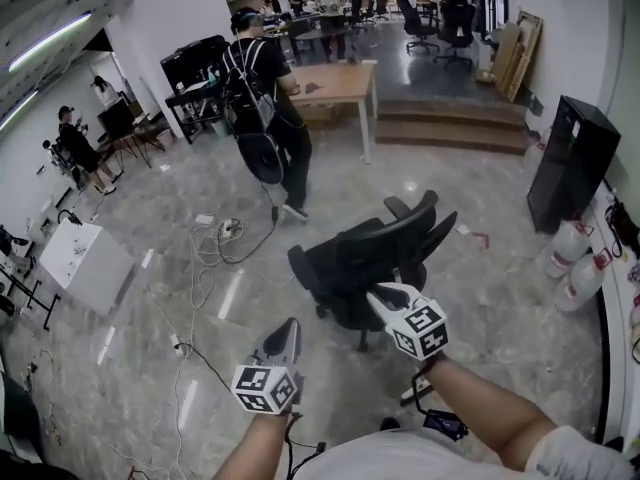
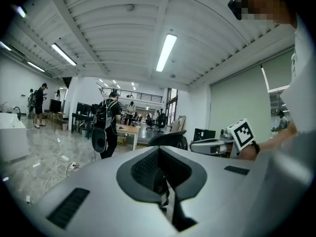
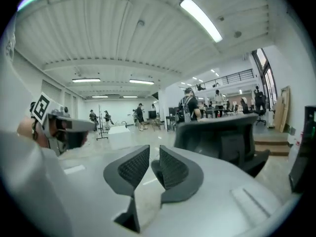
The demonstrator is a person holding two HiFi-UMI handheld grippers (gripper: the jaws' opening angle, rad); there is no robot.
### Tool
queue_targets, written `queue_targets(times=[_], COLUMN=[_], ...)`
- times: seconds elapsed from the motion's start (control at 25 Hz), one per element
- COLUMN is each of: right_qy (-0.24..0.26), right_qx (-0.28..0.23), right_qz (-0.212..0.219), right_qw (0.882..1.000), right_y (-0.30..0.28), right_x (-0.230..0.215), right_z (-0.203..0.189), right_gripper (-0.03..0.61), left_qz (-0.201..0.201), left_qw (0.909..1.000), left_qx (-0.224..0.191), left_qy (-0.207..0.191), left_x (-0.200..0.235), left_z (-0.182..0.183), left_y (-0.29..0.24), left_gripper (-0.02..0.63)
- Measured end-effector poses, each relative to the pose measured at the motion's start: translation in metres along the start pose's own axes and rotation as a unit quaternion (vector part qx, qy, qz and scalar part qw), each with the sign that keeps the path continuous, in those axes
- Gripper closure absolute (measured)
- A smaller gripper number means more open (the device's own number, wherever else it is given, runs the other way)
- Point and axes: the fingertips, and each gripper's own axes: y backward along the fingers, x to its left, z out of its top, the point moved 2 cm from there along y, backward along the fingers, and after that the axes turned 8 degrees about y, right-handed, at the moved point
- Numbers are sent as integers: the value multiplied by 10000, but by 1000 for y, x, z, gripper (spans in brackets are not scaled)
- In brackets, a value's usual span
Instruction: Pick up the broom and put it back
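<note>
No broom shows in any view. Both grippers are held up in front of me, over the floor and pointing roughly level. My left gripper (image 1: 289,327) (image 2: 159,157) has its pads pressed together with nothing between them. To its right, my right gripper (image 1: 380,293) (image 3: 153,157) stands just before a black office chair (image 1: 375,256) (image 3: 223,136); its pads are a small gap apart and hold nothing. In the left gripper view the right gripper (image 2: 213,145) shows at the right. In the right gripper view the left gripper (image 3: 66,126) shows at the left.
A person with a backpack (image 1: 262,98) stands beyond the chair near a wooden table (image 1: 338,80). Cables and a power strip (image 1: 218,230) lie on the floor. A white box (image 1: 85,263) is at the left. A black cabinet (image 1: 572,158) and water jugs (image 1: 572,268) line the right wall.
</note>
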Motion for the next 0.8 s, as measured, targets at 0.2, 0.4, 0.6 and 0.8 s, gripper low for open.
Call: queue_targets(times=[0.2,0.4,0.6,0.8], right_qy=[133,191,276,480], right_qx=[-711,-1178,-1226,-1286], right_qz=[437,684,850,765], right_qw=[9964,9905,9884,9876], right_y=[2,-15,-34,-38], right_x=[106,200,280,330], right_z=[94,166,188,204], right_gripper=[545,575,577,578], left_qz=[14,236,255,233], left_qw=[9994,9978,9973,9972], left_qx=[-251,-482,-617,-649], left_qy=[-244,-390,-295,-292], left_x=[-5,16,46,62], left_z=[46,104,122,126], left_y=[32,82,137,182], left_gripper=[609,609,609,609])
